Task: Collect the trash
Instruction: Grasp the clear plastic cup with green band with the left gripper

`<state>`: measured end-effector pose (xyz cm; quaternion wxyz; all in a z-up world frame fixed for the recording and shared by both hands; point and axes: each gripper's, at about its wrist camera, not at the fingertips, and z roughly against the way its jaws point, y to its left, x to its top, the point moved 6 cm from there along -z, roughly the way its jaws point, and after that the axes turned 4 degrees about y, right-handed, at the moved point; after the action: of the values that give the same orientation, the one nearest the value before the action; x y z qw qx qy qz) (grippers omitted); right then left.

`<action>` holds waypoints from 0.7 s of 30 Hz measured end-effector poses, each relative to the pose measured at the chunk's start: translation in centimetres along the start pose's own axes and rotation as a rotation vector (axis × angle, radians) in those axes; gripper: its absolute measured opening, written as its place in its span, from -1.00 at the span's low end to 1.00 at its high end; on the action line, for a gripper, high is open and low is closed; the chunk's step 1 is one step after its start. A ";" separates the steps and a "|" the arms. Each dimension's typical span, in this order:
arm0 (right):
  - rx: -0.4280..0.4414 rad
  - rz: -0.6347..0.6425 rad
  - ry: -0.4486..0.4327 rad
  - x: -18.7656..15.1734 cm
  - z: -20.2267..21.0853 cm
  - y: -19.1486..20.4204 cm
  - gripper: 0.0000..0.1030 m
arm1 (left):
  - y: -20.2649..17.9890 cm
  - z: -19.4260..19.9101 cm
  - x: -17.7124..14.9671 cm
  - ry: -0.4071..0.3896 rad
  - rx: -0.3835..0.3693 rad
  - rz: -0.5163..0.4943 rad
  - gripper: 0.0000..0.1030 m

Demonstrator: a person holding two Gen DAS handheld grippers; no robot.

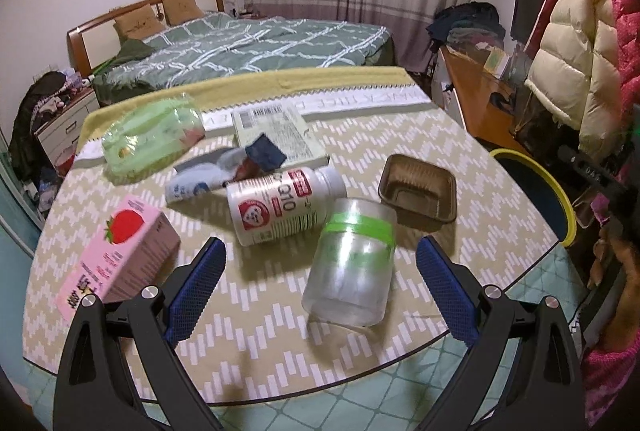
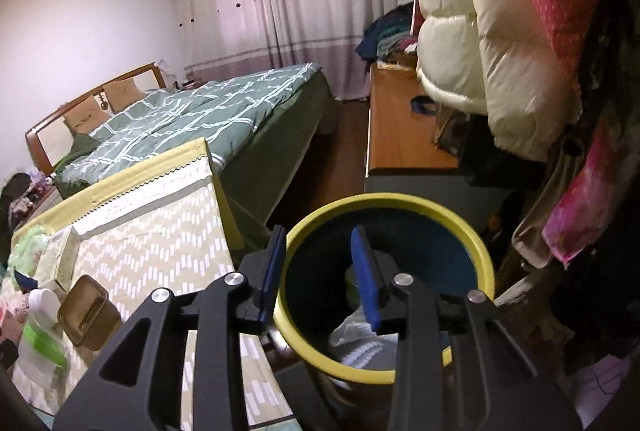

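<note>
Clear jar (image 1: 350,263): on its side on the tabletop (image 1: 480,167), near edge; likely light, slick, rolls; grip across body.
Left gripper (image 1: 320,279): jaws wide, empty.
Right gripper (image 2: 320,279): jaws narrow, empty, over bin (image 2: 440,215).

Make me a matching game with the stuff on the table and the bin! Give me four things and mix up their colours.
Things:
1. strawberry carton
2. small tray
3. bin rim
4. band on the clear jar

Colours:
a. yellow
b. green
c. pink
d. brown

Pairs: 1-c, 2-d, 3-a, 4-b
</note>
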<state>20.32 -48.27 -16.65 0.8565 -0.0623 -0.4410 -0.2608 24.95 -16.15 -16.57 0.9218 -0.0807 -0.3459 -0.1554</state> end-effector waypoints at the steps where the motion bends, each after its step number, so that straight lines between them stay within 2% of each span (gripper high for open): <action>1: -0.002 0.003 0.000 0.0 -0.1 0.0 -0.36 | 0.0 -0.4 -0.1 0.007 -0.001 -0.001 0.83; 7: -0.001 -0.007 0.013 0.1 -0.4 -0.3 -0.34 | -0.2 -2.4 -0.7 0.059 -0.022 -0.016 0.83; 9: -0.004 -0.006 0.018 0.1 -0.5 -0.3 -0.33 | -0.4 -2.9 -1.0 0.072 -0.027 -0.027 0.76; 11: -0.002 -0.005 0.021 0.0 -0.6 -0.3 -0.33 | -0.5 -3.5 -1.1 0.087 -0.036 -0.034 0.62; 15: 0.002 -0.007 0.030 0.0 -0.8 -0.4 -0.33 | -0.9 -4.1 -1.0 0.101 -0.051 -0.043 0.51; 18: 0.005 -0.013 0.035 -0.1 -0.9 -0.6 -0.33 | -1.4 -4.3 -0.8 0.107 -0.065 -0.063 0.34; 21: 0.006 -0.014 0.037 -0.1 -0.9 -0.5 -0.33 | -1.8 -4.5 -0.9 0.119 -0.088 -0.070 0.05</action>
<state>20.68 -49.02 -17.35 0.8629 -0.0519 -0.4262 -0.2664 26.50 -18.77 -20.44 0.9302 -0.0997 -0.2860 -0.2072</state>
